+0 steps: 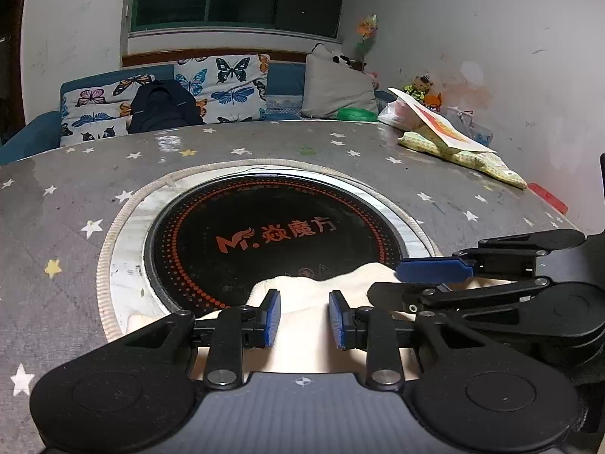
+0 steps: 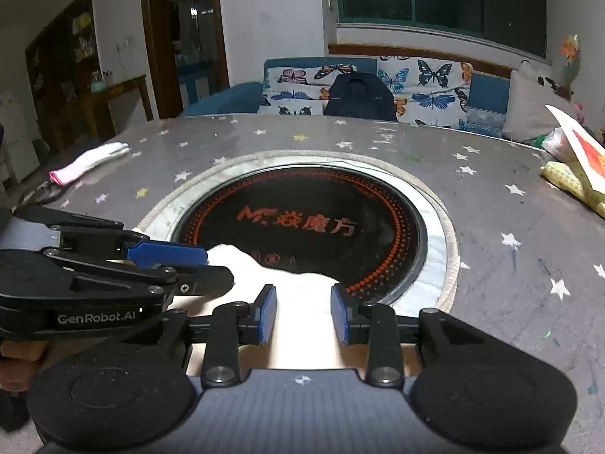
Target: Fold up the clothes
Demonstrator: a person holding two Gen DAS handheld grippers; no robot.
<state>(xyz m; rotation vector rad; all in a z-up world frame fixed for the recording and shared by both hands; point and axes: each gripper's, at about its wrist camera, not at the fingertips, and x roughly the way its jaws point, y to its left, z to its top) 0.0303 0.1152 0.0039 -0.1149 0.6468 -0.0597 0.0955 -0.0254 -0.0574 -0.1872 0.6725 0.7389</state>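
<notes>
A cream-coloured garment lies at the near edge of the round table, over the rim of the black cooktop; it also shows in the right wrist view. My left gripper is open, its blue pads on either side of the cloth's raised edge, just above it. My right gripper is open too, over the same cloth beside the left one. Each gripper shows from the side in the other's view, the right one and the left one, both over the cloth.
A black round cooktop sits in the middle of the grey star-patterned tablecloth. A yellow-green cloth with a paper on it lies far right. A folded white and pink cloth lies far left. A sofa with butterfly cushions stands behind.
</notes>
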